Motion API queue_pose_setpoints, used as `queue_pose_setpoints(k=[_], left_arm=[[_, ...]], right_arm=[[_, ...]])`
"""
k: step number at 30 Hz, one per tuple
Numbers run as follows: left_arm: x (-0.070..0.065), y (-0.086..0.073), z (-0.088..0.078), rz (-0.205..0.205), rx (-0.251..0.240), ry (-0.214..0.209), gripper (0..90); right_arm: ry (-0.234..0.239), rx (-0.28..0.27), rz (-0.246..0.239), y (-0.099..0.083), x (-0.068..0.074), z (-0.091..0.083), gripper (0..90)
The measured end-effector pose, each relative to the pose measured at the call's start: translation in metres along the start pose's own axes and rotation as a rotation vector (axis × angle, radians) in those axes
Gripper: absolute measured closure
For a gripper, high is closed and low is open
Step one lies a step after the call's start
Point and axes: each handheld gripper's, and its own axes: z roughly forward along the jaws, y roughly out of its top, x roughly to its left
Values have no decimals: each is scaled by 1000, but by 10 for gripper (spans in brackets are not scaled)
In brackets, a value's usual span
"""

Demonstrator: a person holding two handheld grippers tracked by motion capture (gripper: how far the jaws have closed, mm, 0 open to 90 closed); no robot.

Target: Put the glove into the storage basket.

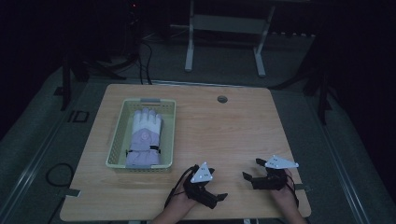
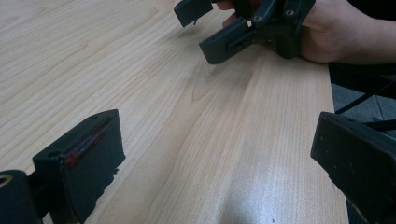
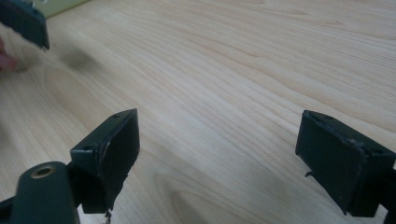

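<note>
Glove [image 1: 144,138] is seen lying flat in the basket [image 1: 118,133] on the table's [image 1: 224,130] left half, well apart from both grippers, which are held low near the front edge. One glove, one basket and two grippers are counted. Left gripper [image 1: 218,190] is held with jaws spread wide over bare wood, and right gripper [image 1: 251,169] is likewise parted, nothing between them. From the left gripper view, the right gripper [image 2: 205,28] and its hand [image 2: 336,32] are picked up close. Glove and basket are given whole by the high view, while a pale basket corner is just caught in the right gripper view.
</note>
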Motion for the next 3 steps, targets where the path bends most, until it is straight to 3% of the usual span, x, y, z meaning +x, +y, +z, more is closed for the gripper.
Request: queue_pose_setpoints(k=[3], left_arm=[[-1,-1,2,4,12,-5,27]], right_arm=[[0,-7,13,0,-2,-1,137]])
